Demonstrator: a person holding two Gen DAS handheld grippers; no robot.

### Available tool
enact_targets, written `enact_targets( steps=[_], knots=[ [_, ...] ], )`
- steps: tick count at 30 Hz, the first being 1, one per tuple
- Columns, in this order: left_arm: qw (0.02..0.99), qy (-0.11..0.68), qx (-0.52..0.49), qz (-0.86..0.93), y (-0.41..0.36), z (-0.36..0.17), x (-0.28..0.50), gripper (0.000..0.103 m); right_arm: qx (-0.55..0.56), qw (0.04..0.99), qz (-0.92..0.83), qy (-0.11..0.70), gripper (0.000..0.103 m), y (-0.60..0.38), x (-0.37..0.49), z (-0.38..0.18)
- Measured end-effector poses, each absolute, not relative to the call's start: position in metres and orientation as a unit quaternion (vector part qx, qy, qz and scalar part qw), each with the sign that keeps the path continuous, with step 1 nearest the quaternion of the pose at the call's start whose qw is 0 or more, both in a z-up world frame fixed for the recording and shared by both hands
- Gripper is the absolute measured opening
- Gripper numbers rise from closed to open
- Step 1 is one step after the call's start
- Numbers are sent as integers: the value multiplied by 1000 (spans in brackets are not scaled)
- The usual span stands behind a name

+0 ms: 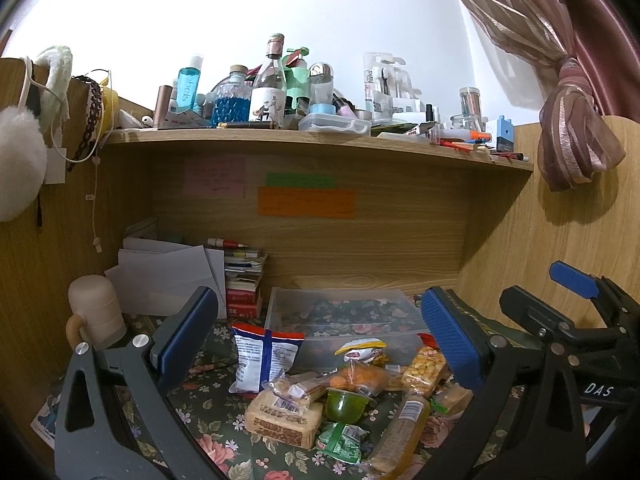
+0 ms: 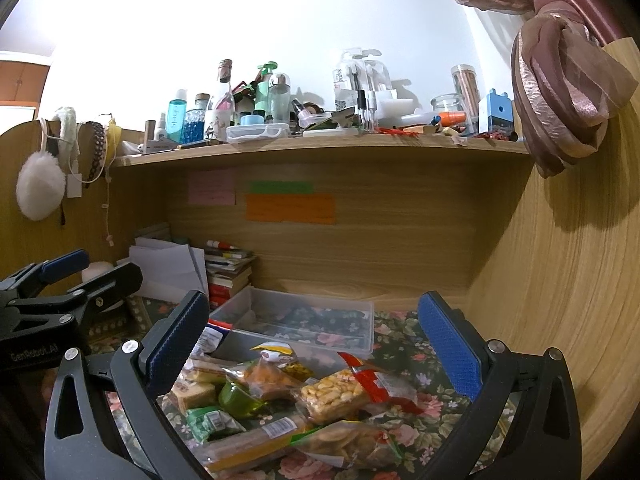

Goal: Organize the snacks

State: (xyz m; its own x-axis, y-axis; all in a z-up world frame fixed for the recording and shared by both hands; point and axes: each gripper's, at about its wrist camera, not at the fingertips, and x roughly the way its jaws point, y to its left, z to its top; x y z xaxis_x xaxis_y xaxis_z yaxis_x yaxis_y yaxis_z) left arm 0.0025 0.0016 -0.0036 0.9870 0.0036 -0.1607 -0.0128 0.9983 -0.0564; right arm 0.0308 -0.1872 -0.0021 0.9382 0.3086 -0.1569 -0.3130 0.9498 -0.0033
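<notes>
A pile of snack packets lies on the floral cloth: a blue-white chip bag [image 1: 260, 360], a green jelly cup [image 1: 344, 404], a peanut bar [image 2: 336, 394], a long wafer pack [image 1: 400, 432] and others. Behind them sits an empty clear plastic box [image 1: 344, 316], which also shows in the right wrist view [image 2: 296, 320]. My left gripper [image 1: 320, 344] is open above the pile, empty. My right gripper [image 2: 316, 344] is open above the pile, empty; it also shows at the right of the left wrist view [image 1: 576, 296].
A beige mug [image 1: 96, 312] stands at the left. Papers [image 1: 168, 272] and stacked books [image 1: 244, 276] lie at the back left. A shelf [image 1: 320, 140] above holds several bottles. Wooden walls [image 2: 560, 280] close both sides. A curtain knot [image 2: 560, 92] hangs at the right.
</notes>
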Motion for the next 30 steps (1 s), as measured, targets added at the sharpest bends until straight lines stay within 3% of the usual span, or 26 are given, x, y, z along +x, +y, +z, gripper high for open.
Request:
enact_targets(
  steps=[8,12,23,30],
  knots=[
    [995,94,-30,0,5,-9,9,103,-9,983,156,94,103,-190,39,-9],
    [993,115,-36,0,12,-18,18,91,-1,982,154,113,103,-198,47,-17],
    [973,226,-39,9,40,-71,51,78,-11,970,128,208,80,-224,73,-62],
    [956,290,-43,12,48,-109,68,78,-2,953,133,271,77,-236,80,-88]
  ],
)
